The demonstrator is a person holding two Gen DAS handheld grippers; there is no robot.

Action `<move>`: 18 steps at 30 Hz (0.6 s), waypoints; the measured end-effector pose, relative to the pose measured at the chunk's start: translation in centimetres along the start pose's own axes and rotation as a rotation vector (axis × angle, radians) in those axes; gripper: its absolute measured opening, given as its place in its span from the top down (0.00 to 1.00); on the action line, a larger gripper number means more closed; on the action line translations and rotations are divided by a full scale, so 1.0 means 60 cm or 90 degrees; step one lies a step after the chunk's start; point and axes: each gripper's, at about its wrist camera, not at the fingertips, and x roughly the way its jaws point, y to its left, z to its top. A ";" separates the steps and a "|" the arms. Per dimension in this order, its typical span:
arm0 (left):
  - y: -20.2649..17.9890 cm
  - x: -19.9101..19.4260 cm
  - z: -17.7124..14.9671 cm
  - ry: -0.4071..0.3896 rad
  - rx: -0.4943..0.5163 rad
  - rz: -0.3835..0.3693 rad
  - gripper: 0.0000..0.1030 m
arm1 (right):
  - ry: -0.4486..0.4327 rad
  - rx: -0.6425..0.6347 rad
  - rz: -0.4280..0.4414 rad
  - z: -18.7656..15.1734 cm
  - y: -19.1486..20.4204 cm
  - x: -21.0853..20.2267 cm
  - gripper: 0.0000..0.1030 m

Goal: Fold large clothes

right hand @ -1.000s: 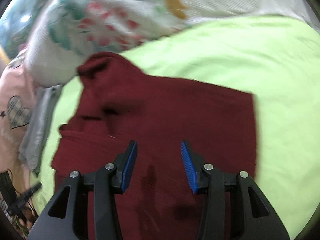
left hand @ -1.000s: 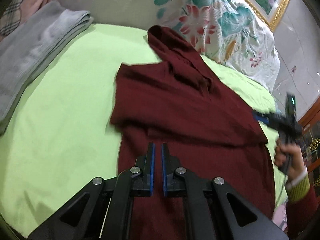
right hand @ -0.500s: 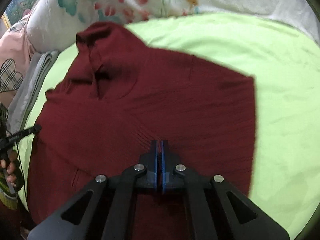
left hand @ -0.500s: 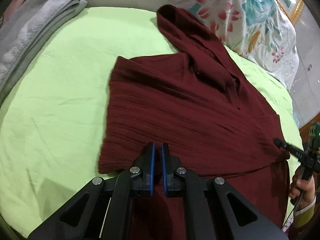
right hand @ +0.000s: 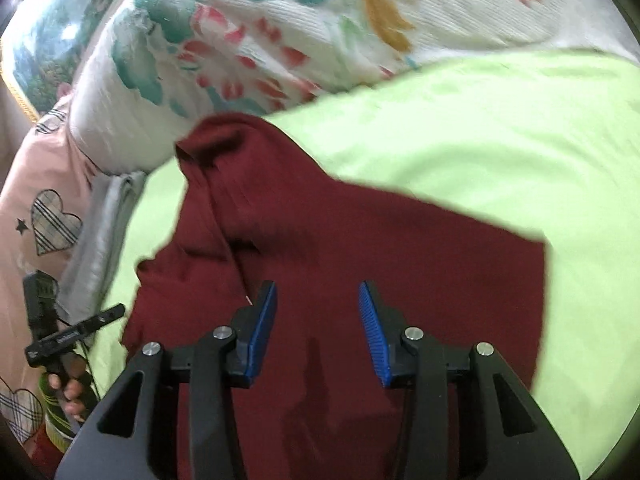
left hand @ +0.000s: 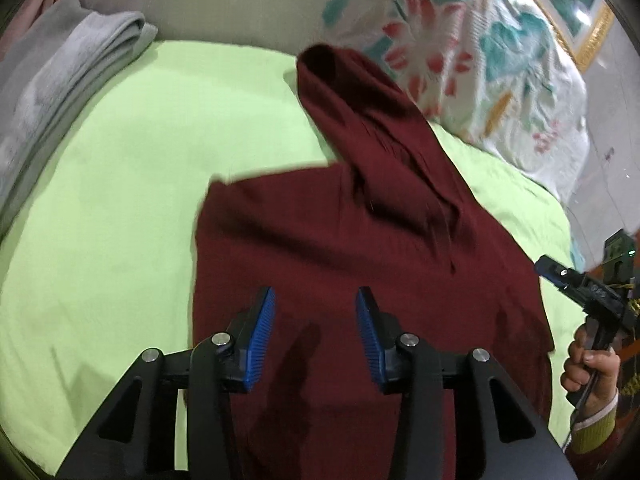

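Left wrist view: one maroon hooded garment [left hand: 360, 248] lies partly folded on the green bed [left hand: 120, 200]. Both grippers, left [left hand: 315, 330] and right [right hand: 318, 328], clamped shut half a second ago, are opening, empty, above it.

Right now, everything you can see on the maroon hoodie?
The hoodie is dark maroon, a soft ribbed-looking knit. It lies partly folded on the green sheet, hood stretched toward the floral quilt, near end running out of frame. Both open grippers hover over it, nothing between the jaws; contact can't be judged.
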 end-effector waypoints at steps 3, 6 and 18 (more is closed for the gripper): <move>0.002 0.026 0.057 -0.007 -0.014 0.021 0.59 | -0.009 -0.014 0.039 0.069 0.036 0.048 0.57; 0.013 0.054 0.130 -0.023 -0.047 0.027 0.59 | -0.007 0.004 0.106 0.127 0.057 0.095 0.57; 0.017 0.223 0.349 -0.003 -0.018 0.045 0.53 | 0.067 -0.150 0.002 0.266 0.120 0.306 0.59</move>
